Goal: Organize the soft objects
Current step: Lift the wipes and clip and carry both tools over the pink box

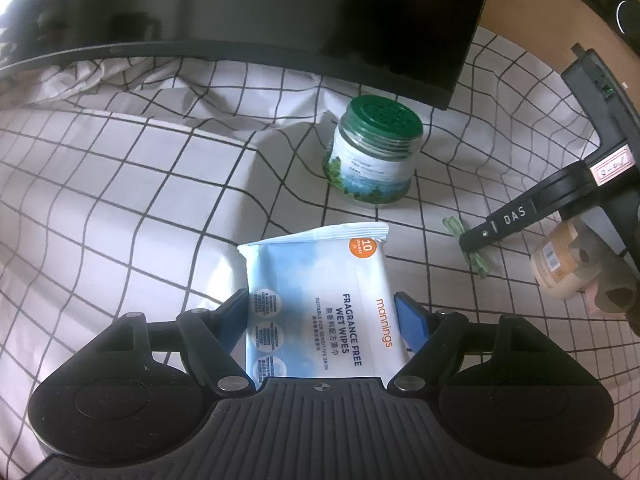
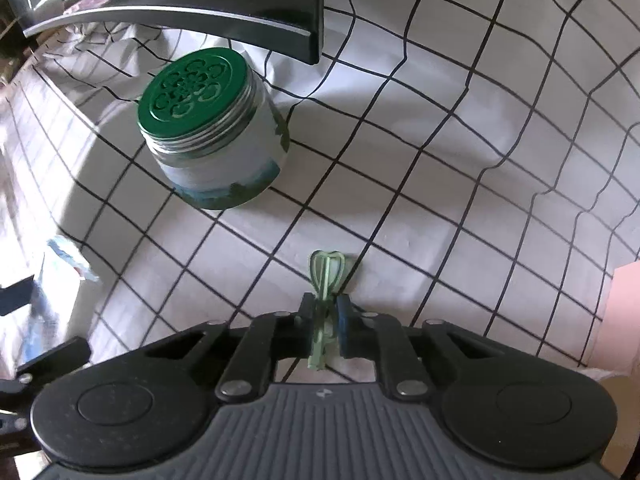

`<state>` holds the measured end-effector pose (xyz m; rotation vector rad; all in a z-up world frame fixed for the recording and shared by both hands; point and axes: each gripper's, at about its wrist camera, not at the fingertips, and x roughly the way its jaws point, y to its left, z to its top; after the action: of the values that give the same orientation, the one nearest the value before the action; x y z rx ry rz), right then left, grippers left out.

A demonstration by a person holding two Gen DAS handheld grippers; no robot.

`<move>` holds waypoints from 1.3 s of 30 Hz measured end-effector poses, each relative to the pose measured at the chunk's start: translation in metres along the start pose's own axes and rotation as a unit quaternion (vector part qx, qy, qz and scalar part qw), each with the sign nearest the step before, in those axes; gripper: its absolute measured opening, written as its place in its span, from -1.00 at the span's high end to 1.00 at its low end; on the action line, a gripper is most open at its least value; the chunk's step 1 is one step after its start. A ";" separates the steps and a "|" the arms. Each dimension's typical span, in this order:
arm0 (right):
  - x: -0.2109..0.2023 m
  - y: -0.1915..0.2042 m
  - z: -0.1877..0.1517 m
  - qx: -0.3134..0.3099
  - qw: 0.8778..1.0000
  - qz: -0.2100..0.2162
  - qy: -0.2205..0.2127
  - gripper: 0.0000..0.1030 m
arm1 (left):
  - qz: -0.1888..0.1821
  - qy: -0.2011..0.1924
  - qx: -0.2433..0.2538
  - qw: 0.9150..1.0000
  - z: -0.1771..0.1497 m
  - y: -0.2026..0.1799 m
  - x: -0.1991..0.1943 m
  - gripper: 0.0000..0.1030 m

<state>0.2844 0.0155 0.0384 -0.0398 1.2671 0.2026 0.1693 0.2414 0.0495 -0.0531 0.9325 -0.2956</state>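
A pale blue pack of fragrance-free wet wipes (image 1: 320, 280) stands between the fingers of my left gripper (image 1: 320, 300), which is shut on its lower half. My right gripper (image 2: 324, 308) points steeply down at the checked cloth (image 2: 440, 160) and is shut on a small green looped band (image 2: 325, 276); the band's loop sticks out past the fingertips and its tail hangs behind them. In the left wrist view the right gripper (image 1: 470, 242) reaches in from the right, its tip over the green band (image 1: 474, 258). The wipes pack (image 2: 60, 264) shows blurred at the left edge of the right wrist view.
A green-lidded jar (image 1: 372, 152) (image 2: 208, 128) stands on the white checked cloth (image 1: 120, 200) beyond both grippers. A dark monitor (image 1: 240, 20) (image 2: 200, 0) overhangs the back. A beige wrapped roll (image 1: 560, 264) lies at the right, and something pink (image 2: 624, 320) at the right edge.
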 end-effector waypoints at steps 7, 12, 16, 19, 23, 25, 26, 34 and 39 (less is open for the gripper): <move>-0.034 0.001 -0.003 -0.004 0.999 0.028 -0.031 0.80 | -0.002 -0.012 0.009 1.000 0.008 -0.011 -0.001 -0.58; -0.070 -0.003 -0.005 -0.003 0.997 0.047 -0.059 0.80 | -0.010 -0.029 0.025 0.999 0.018 -0.025 -0.007 -0.58; -0.115 -0.013 -0.005 -0.001 0.993 0.053 -0.107 0.80 | -0.009 -0.056 0.048 0.997 0.038 -0.043 -0.017 -0.58; -0.152 -0.032 -0.010 0.009 0.988 0.049 -0.148 0.80 | -0.014 -0.077 0.071 0.994 0.061 -0.064 -0.024 -0.58; -0.198 -0.074 -0.027 0.036 0.979 0.035 -0.199 0.80 | -0.033 -0.097 0.113 0.988 0.086 -0.106 -0.028 -0.58; -0.218 -0.099 -0.038 0.056 0.974 0.022 -0.220 0.80 | -0.047 -0.105 0.137 0.984 0.096 -0.133 -0.028 -0.58; -0.226 -0.111 -0.044 0.067 0.971 0.015 -0.228 0.80 | -0.056 -0.107 0.149 0.981 0.099 -0.147 -0.026 -0.58; -0.259 -0.208 -0.098 0.155 0.951 -0.060 -0.262 0.80 | -0.165 -0.086 0.168 0.968 0.114 -0.262 -0.003 -0.58; -0.235 -0.262 -0.126 0.225 0.943 -0.068 -0.237 0.80 | -0.235 -0.036 0.133 0.962 0.111 -0.321 0.032 -0.58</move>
<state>0.1440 -0.2894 0.2018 0.2988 0.8004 -0.1933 0.2024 -0.0842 0.1463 -0.0378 0.7930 -0.8530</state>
